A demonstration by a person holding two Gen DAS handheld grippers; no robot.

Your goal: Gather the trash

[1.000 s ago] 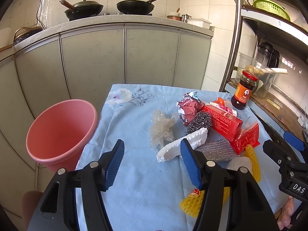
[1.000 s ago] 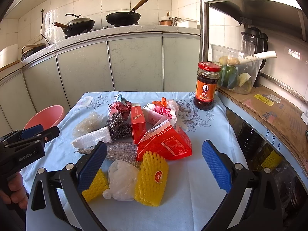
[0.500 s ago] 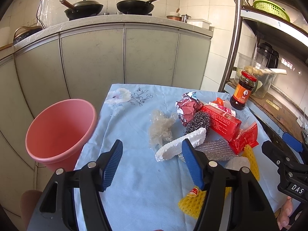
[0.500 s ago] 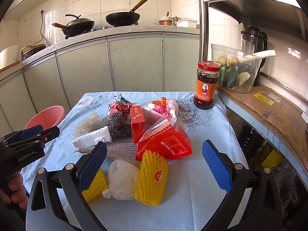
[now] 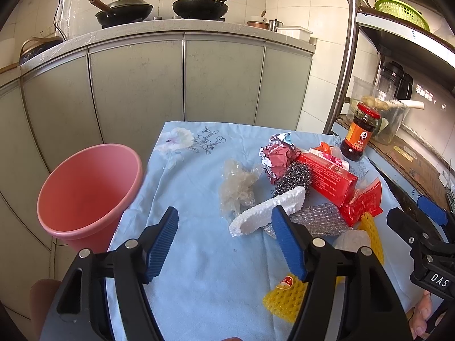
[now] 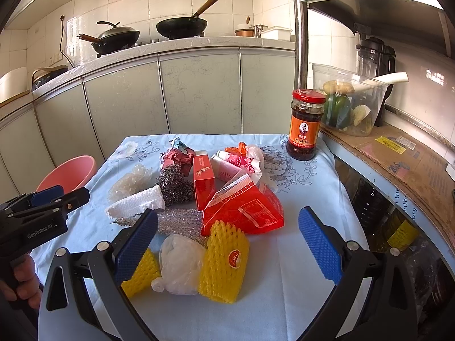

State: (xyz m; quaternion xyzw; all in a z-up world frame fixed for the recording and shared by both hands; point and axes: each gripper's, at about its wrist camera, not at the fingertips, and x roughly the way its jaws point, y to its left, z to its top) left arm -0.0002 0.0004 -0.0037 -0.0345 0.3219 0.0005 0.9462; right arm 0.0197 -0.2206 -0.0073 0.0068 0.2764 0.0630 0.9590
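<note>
Two tools hovered, angled down: left tool (image 5: pixel 224 244) opening, empty; right tool (image 6: pixel 227 244) spread, empty. White foam strip (image 5: pixel 267 211) lay long-axis toward far-right.

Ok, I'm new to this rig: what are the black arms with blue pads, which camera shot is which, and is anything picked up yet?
No robot here: a person holds a two-finger claw in each hand, each with a camera looking along its fingers. One picture is from the left claw, with the right claw at its edge; the other is from the right claw, with the left claw at its side. Both are empty; the left claw's jaws are opening over bare cloth. On the blue tablecloth lie trash: a white foam piece, steel scourer, red box, red bag, yellow foam nets, white plastic bag, plus a sauce jar. A pink bin stands beside the table.
</note>
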